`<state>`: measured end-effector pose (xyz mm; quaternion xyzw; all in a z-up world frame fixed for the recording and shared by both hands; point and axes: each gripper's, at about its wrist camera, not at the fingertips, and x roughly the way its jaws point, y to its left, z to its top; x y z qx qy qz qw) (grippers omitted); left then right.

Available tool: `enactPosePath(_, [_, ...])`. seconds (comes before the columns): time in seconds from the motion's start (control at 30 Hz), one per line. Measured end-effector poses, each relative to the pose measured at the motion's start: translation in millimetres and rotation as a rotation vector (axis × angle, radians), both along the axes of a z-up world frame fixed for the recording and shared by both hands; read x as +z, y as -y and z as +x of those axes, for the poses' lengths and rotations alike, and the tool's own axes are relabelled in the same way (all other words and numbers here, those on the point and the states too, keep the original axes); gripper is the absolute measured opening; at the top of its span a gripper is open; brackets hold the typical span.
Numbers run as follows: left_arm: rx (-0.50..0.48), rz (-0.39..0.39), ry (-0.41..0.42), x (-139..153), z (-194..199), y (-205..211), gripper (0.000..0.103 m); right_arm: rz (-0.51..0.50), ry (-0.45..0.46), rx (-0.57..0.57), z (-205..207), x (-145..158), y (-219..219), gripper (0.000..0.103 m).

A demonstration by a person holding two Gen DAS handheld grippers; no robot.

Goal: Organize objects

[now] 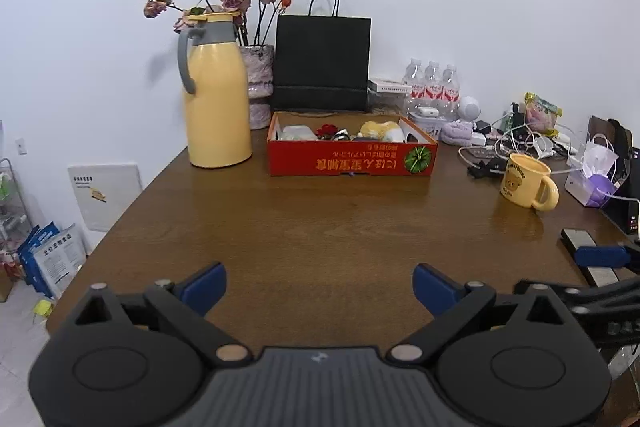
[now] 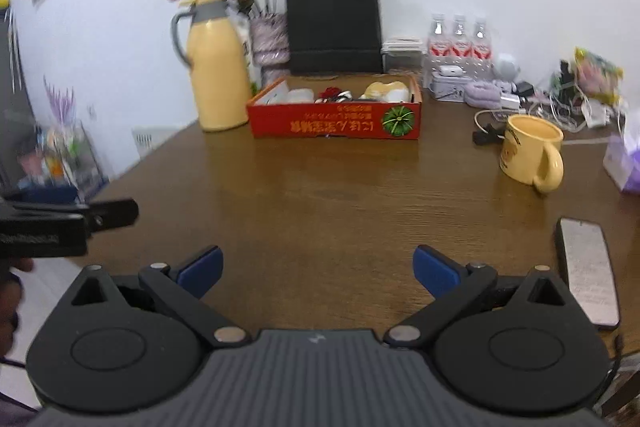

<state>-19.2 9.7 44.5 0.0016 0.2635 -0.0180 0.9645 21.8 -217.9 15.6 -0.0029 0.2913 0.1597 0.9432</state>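
Observation:
A red cardboard box (image 1: 352,161) (image 2: 334,125) stands at the middle back of the brown table (image 1: 320,227), holding several small items. Left of it stands a yellow thermos jug (image 1: 216,95) (image 2: 218,67). A yellow bear mug (image 1: 526,185) (image 2: 530,153) sits to the right. My left gripper (image 1: 319,285) hovers wide open over the table's near part, nothing between its blue pads. My right gripper (image 2: 318,269) is likewise wide open with nothing in it. A flat dark slab with a grey top (image 2: 588,267) (image 1: 592,259) lies at the right, beside the right gripper.
Dried roses in a vase (image 1: 260,87), a black paper bag (image 1: 322,63), three water bottles (image 1: 434,87), cables and chargers (image 1: 516,143) and a tissue pack (image 1: 592,175) line the back and right. The table's left edge drops to floor clutter (image 1: 48,259).

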Motion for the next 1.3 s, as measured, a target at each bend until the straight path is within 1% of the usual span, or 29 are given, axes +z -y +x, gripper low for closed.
enactPosePath(0.07, [-0.009, 0.012, -0.002, 1.4, -2.8, 1.3, 0.1, -0.025, 0.001, 0.001, -0.9, 0.3, -9.7, 0.103])
enactPosePath(0.17, [-0.002, -0.006, 0.002, 5.7, -7.7, -2.1, 0.1, -0.037, 0.013, -0.003, -2.0, 3.9, -18.8, 0.103])
enactPosePath(0.27, [0.001, 0.002, 0.022, 8.3, -14.7, -3.8, 0.1, -0.022, 0.034, -0.01, -6.3, 8.0, -21.9, 0.103])
enactPosePath(0.33, [-0.003, -0.01, 0.019, 7.2, -16.0, -6.2, 0.1, -0.015, 0.032, 0.002, -8.7, 9.0, -23.5, 0.103])
enactPosePath(0.53, [0.008, -0.014, 0.014, 6.9, -14.0, -10.7, 0.1, -0.046, 0.045, 0.001, -11.4, 8.9, -32.4, 0.103])
enactPosePath(0.67, [0.012, -0.006, 0.006, 5.5, -13.2, -9.0, 0.1, -0.024, 0.03, 0.001, -9.3, 6.4, -29.0, 0.103])
enactPosePath(0.9, [0.007, -0.005, -0.017, 1.4, -10.4, -8.2, 0.1, -0.03, 0.018, -0.06, -7.2, -0.4, -19.5, 0.103])
enactPosePath(1.3, [0.007, -0.002, -0.032, -2.5, -9.3, -7.8, 0.1, -0.038, 0.024, -0.055, -7.6, -2.5, -19.6, 0.103])
